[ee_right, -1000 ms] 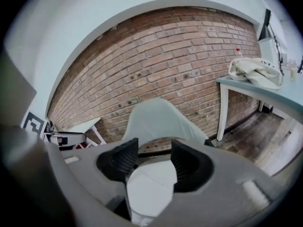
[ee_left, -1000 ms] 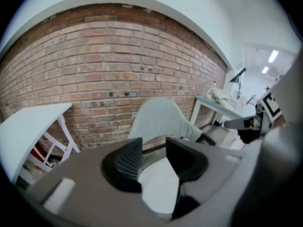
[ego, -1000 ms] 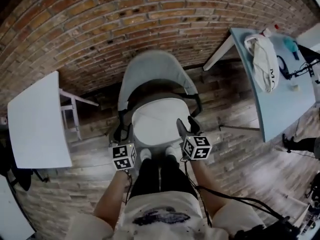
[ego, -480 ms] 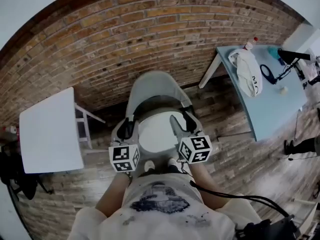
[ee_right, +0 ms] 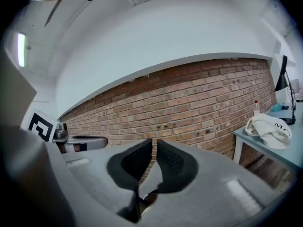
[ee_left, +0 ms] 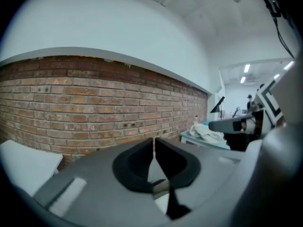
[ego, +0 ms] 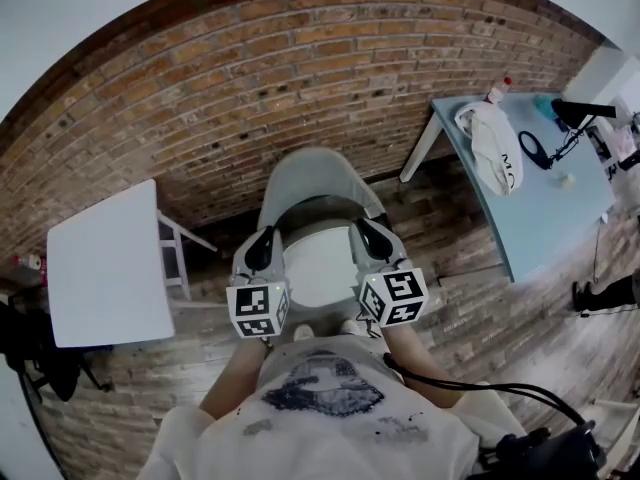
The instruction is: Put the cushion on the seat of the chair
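The pale grey chair (ego: 316, 186) stands against the brick wall, and the white cushion (ego: 318, 264) lies on its seat. In the head view my left gripper (ego: 262, 248) and right gripper (ego: 371, 238) hover above the cushion's left and right edges, apart from it. In the left gripper view, the left gripper (ee_left: 154, 142) has its jaws closing to a thin slit with nothing between them. The right gripper (ee_right: 154, 144) is closing too, with a narrow gap and nothing in it. Both point roughly level at the brick wall (ee_right: 189, 108).
A white table (ego: 105, 268) stands to the chair's left. A light blue table (ego: 540, 208) at the right carries a white bag (ego: 495, 148), a bottle (ego: 497, 90) and small items. A black cable (ego: 470, 388) trails over the wooden floor.
Both grippers rose from the cushion's sides and their wide-open jaws came nearly together. The cushion stayed on the seat. The head view lifted and shows more wall.
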Tool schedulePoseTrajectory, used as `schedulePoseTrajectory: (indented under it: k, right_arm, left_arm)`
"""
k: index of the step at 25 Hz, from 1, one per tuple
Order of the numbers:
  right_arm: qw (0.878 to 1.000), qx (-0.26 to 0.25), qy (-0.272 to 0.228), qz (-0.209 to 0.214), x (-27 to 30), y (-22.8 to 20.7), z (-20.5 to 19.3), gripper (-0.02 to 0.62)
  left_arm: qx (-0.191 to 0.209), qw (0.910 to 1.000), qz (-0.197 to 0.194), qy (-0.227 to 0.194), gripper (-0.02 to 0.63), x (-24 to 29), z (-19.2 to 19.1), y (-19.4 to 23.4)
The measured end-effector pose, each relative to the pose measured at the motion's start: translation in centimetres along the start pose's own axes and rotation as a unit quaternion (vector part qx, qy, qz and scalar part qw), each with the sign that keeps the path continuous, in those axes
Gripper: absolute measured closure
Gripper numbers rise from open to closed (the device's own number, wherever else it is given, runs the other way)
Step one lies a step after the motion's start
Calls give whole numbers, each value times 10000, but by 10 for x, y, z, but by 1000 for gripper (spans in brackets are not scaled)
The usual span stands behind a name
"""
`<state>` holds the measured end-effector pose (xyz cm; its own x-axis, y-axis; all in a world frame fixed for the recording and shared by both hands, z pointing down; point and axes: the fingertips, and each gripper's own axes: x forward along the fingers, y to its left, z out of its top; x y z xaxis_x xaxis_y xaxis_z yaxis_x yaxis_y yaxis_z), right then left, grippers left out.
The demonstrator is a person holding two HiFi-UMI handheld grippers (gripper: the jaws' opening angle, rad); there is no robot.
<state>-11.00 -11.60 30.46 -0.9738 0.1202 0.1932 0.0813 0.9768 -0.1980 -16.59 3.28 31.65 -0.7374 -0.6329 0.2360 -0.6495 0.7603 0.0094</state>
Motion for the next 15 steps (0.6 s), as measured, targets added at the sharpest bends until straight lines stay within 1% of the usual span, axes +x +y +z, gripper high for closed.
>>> schedulePoseTrajectory:
  k: [1, 2, 11, 15]
  right_arm:
    - [10000, -20, -10, 14, 1, 1, 1, 585]
    - [10000, -46, -14, 34, 2, 2, 2, 594]
    - [9996, -191, 127, 143, 8, 2, 2, 598]
    - [9996, -170, 152, 168, 9, 0, 0, 598]
  left_arm:
    - [8, 10000, 3, -22, 608, 2, 2, 0]
    - [12, 10000, 7, -38, 614, 3, 4, 0]
    - [-49, 10000, 54, 7, 614, 8, 4, 3]
    - [46, 10000, 25, 74, 615, 11, 2, -3]
